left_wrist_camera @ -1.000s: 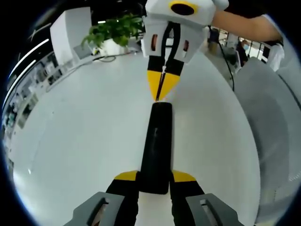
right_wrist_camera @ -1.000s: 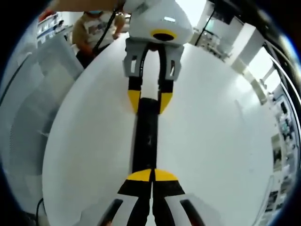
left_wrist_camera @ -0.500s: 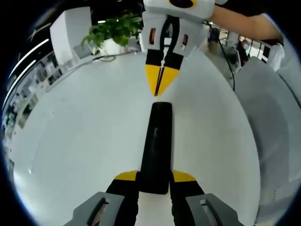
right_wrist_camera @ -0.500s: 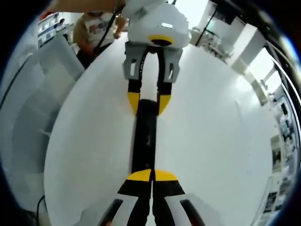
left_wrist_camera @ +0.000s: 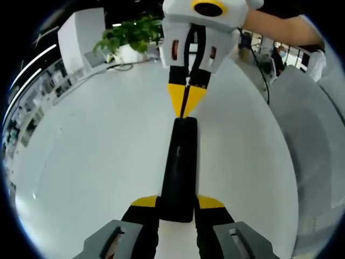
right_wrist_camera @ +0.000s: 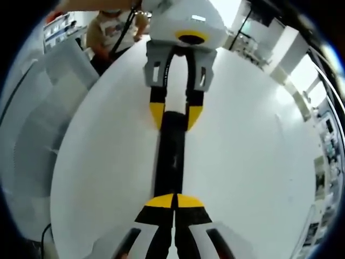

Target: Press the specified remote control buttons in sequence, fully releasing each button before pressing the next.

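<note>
Potted plant (left_wrist_camera: 132, 33) stands beyond remote (left_wrist_camera: 179, 167) on white table (left_wrist_camera: 97, 156)

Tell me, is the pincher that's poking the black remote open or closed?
Closed. The right gripper has its two yellow tips pressed together into one point, right at the far end of the black remote, which the left gripper holds on the white table.

Both views are bright, with even light from above. The white counter (left_wrist_camera: 97, 162) reflects strongly and looks almost washed out, with a very bright patch at the top of the right gripper view. Shadows are soft and weak. The fisheye bends straight lines near the edges, and the background there is small and slightly blurred.
</note>
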Motion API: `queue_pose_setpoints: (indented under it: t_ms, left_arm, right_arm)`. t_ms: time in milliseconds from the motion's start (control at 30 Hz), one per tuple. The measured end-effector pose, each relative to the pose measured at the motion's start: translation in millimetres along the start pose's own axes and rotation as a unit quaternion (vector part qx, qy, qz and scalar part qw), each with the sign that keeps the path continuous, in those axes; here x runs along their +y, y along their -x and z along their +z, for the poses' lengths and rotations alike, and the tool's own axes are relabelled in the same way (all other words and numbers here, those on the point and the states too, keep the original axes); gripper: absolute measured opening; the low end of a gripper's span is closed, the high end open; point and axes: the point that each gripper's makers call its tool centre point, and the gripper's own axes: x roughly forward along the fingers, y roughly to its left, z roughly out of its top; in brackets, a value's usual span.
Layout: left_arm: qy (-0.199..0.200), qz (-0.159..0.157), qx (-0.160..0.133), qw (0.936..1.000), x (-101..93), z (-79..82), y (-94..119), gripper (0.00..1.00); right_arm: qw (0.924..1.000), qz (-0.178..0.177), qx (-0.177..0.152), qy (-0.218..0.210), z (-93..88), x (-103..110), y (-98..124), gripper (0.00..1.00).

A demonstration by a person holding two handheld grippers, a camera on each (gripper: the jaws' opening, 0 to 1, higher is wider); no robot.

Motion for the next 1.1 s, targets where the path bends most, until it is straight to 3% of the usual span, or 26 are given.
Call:
queue_pose_setpoints:
  t_ms: [1100]
  left_arm:
    - [0.0,-0.001,-0.003,1.0,0.5,-0.4,-0.3,0.24]
  right_arm:
    - [0.9999,0.014,0.008,0.006,-4.9,4.0,-12.1,0.0]
